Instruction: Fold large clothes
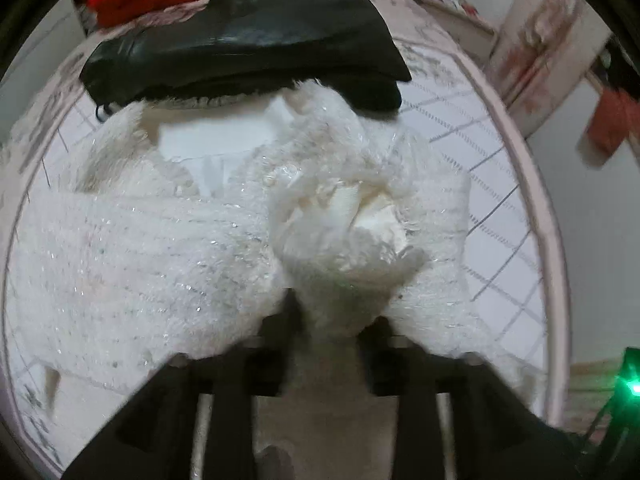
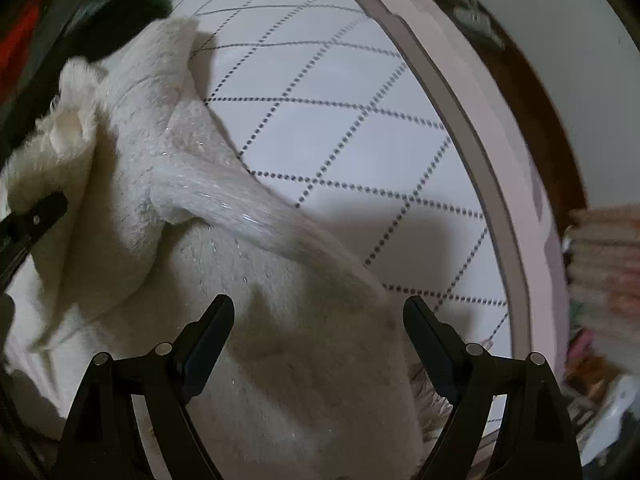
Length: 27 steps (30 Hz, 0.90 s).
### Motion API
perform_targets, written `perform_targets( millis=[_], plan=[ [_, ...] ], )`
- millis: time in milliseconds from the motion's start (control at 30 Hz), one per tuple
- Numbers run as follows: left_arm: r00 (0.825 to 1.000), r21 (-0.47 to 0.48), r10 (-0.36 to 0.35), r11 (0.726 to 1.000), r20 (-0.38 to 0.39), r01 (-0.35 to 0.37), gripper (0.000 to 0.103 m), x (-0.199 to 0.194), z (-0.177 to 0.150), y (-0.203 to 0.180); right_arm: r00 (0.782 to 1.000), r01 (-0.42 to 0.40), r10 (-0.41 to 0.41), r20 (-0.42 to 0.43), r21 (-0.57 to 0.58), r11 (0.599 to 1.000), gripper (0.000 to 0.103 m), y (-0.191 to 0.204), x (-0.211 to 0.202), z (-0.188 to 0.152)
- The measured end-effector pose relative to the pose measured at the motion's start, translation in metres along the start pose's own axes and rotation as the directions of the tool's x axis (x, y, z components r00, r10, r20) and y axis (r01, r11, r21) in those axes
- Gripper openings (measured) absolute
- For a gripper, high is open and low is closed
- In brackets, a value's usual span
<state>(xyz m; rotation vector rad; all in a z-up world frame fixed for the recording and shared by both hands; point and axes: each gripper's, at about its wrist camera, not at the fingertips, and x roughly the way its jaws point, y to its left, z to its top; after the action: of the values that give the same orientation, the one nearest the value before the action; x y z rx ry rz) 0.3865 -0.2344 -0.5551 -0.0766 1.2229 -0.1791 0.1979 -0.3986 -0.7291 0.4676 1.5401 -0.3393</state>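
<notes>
The fluffy white sparkly knit garment [image 1: 160, 248] lies just below the black leather jacket [image 1: 248, 40]. The left gripper [image 1: 332, 316] has a bunched fold between half-parted jaws, though blur hides whether it is pinched. The right gripper [image 2: 318, 312] hovers spread wide above the garment, so lay that fold flat before letting go.

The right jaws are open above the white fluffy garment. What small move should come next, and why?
Probably lower the right gripper and close on the white garment under it. Its jaws stand wide and empty above the fabric, while the left gripper has a bunch of fabric between its jaws.
</notes>
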Motion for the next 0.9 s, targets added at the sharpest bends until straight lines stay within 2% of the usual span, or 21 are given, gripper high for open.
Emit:
perform_targets(
  millis=[67,133,200,233,333,433,500,533,567,633,700,767,800,833,900],
  plan=[
    [0.999,-0.057,-0.052,0.997,0.004,0.053,0.081,-0.015,0.000,0.008,0.998,-0.065,0.065,-0.020,0.029,0.997,0.088,-0.015,-0.002,-0.001],
    [0.997,-0.121,-0.064,0.990,0.038,0.068,0.081,-0.038,-0.004,0.026,0.995,-0.092,0.094,-0.033,0.041,0.995,0.088,-0.031,0.001,0.008],
    [0.998,-0.185,-0.034,0.982,0.049,0.042,0.081,-0.054,-0.004,0.042,0.990,-0.128,0.130,-0.048,0.043,0.991,0.088,-0.036,-0.003,0.011],
    [0.999,-0.212,-0.003,0.977,0.050,0.013,0.081,-0.061,-0.004,0.051,0.987,-0.149,0.151,-0.054,0.038,0.988,0.088,-0.035,-0.008,0.015],
    [0.990,-0.252,0.139,0.959,0.002,-0.133,0.081,-0.063,-0.001,0.092,0.975,-0.211,0.210,-0.071,-0.003,0.977,0.088,-0.022,-0.012,0.031],
    [0.963,-0.248,0.267,0.931,-0.043,-0.270,0.081,-0.053,0.001,0.137,0.965,-0.258,0.254,-0.065,-0.068,0.964,0.087,0.020,-0.024,0.040],
    [0.945,-0.239,0.315,0.915,-0.083,-0.326,0.081,-0.043,0.003,0.162,0.961,-0.276,0.272,-0.049,-0.129,0.952,0.074,0.048,-0.026,0.054],
    [0.939,-0.236,0.332,0.908,-0.095,-0.345,0.081,-0.040,0.003,0.173,0.959,-0.283,0.279,-0.044,-0.155,0.947,0.063,0.062,-0.026,0.056],
    [0.934,-0.227,0.344,0.906,-0.100,-0.358,0.081,-0.036,0.006,0.178,0.958,-0.288,0.285,-0.040,-0.189,0.939,0.061,0.079,-0.024,0.064],
    [0.920,-0.201,0.378,0.898,-0.104,-0.392,0.081,-0.024,0.007,0.183,0.957,-0.285,0.289,-0.015,-0.233,0.930,0.061,0.107,-0.028,0.075],
    [0.913,-0.184,0.388,0.895,-0.125,-0.406,0.081,-0.012,0.007,0.186,0.962,-0.260,0.271,0.005,-0.277,0.925,0.061,0.129,-0.024,0.081],
    [0.901,-0.162,0.405,0.889,-0.156,-0.428,0.082,0.007,0.006,0.188,0.977,-0.201,0.215,0.017,-0.285,0.937,0.058,0.146,-0.012,0.082],
    [0.888,-0.132,0.426,0.884,-0.171,-0.449,0.085,0.018,0.004,0.189,0.988,-0.148,0.157,0.011,-0.272,0.951,0.052,0.146,0.000,0.084],
    [0.882,-0.112,0.435,0.882,-0.180,-0.458,0.086,0.027,0.002,0.189,0.994,-0.110,0.111,-0.013,-0.252,0.961,0.041,0.143,0.014,0.087],
    [0.881,-0.103,0.442,0.881,-0.171,-0.462,0.087,0.024,0.004,0.188,0.988,-0.146,0.132,-0.084,-0.178,0.973,0.041,0.131,0.030,0.095]
  ],
)
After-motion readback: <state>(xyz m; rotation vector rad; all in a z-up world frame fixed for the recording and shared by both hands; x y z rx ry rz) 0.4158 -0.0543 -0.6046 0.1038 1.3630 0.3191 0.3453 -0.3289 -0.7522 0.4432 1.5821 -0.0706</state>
